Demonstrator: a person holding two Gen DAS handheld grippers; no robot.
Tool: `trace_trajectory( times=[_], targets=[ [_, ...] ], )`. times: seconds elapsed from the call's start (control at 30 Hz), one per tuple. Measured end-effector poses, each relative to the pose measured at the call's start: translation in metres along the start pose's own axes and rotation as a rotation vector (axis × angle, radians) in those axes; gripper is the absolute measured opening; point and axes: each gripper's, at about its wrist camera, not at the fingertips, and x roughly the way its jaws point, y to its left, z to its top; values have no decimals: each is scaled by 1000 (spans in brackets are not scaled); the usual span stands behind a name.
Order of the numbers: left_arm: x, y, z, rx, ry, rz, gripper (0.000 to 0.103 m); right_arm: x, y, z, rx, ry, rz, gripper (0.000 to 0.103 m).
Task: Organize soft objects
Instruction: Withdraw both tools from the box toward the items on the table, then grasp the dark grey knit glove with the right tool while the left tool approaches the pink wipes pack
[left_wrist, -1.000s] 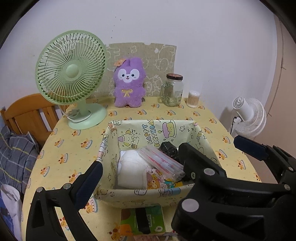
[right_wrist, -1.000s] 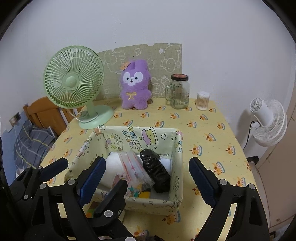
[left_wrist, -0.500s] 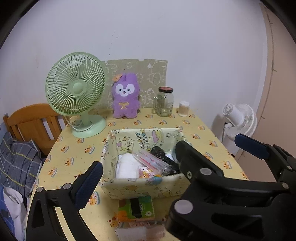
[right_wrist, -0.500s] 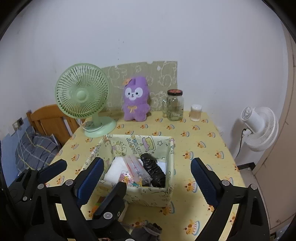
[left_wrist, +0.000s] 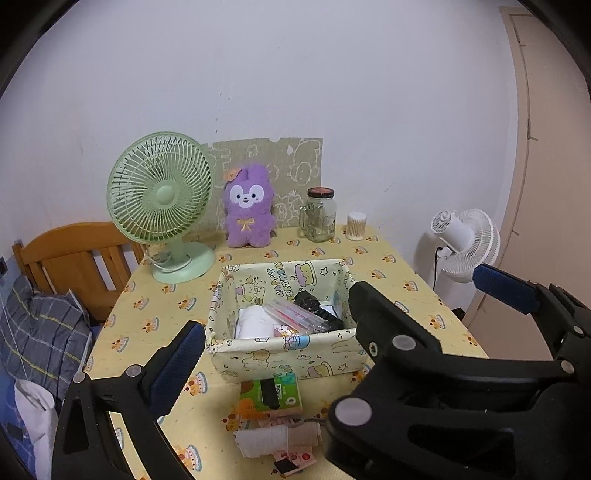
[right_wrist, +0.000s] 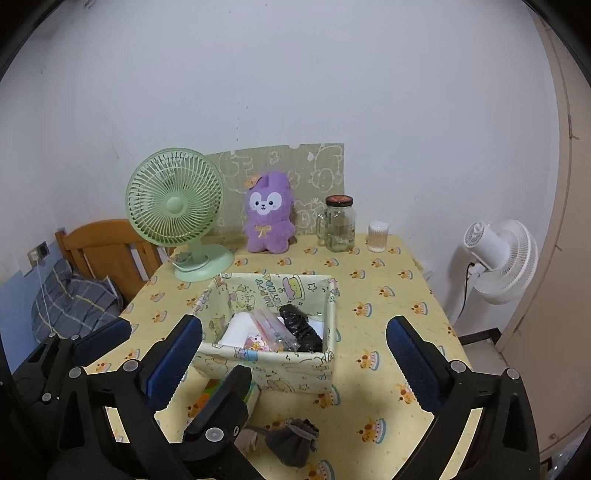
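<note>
Dim even indoor light, soft shadows, strong fisheye bending, dark corners

Filled fabric bin (right_wrist: 295, 363), grey sock (right_wrist: 293, 439) before it

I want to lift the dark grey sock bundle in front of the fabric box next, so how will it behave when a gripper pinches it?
The grey sock bundle looks crumpled and soft, so it will probably squash between the fingers and droop. It seems light and unlikely to roll. Its loose cuff may trail, possibly snagging the fabric box rim.
</note>
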Motion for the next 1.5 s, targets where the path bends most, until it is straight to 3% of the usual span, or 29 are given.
trace_trajectory(
  times=[0.4, 0.93, 1.5],
  targets=[
    [-14, 0, -16, 3, -19, 2, 103, -22, 4, -16, 6, -32, -57, 103],
    [-5, 4, -48, -13, 16, 15, 103, -10, 8, -48, 20, 14, -46, 103],
    [14, 12, -86, -48, 59, 8, 103, 8, 13, -84, 1, 6, -80, 103]
  ],
)
